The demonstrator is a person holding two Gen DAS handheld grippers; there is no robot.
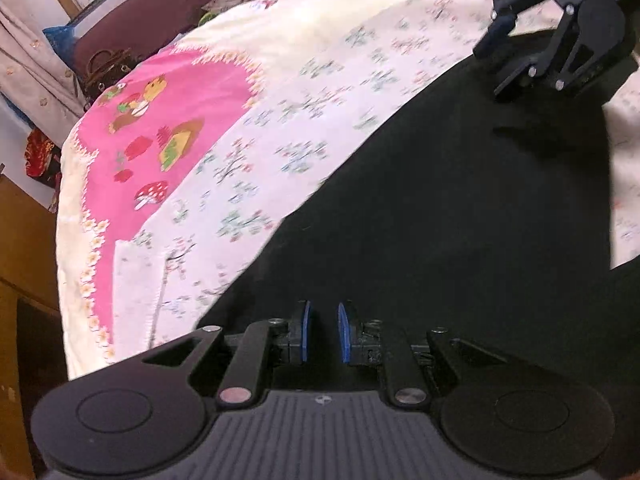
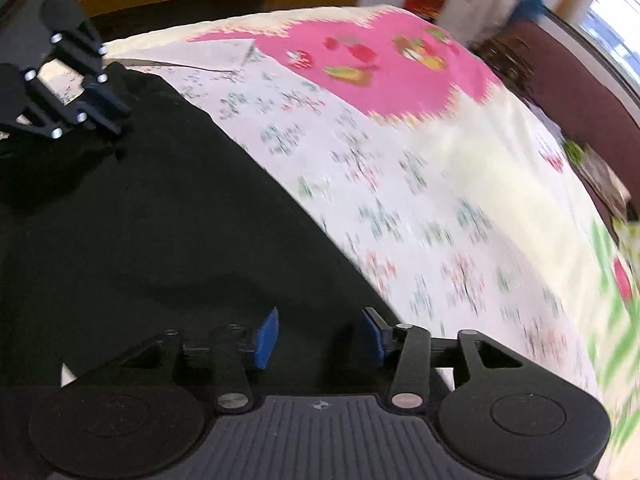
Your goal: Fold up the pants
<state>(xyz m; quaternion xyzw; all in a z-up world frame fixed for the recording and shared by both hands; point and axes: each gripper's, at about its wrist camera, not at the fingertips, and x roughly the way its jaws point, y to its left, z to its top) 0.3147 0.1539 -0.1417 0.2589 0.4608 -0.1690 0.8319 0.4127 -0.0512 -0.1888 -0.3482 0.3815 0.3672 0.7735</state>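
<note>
Both hand-held grippers apart, empty, over the black pants (image 1: 440, 220) on the bed (image 1: 280, 92). Best: clamp the pants' edge squarely, lift evenly, fold flat.

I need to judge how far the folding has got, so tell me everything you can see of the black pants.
The black pants are a dark, matte, soft-looking cloth lying flat on the flowered bedspread, with one long straight edge running diagonally across it. No seams, pockets or waistband can be made out, and the blur hides finer folds. Both grippers are over the cloth with nothing visible between their blue pads.
</note>
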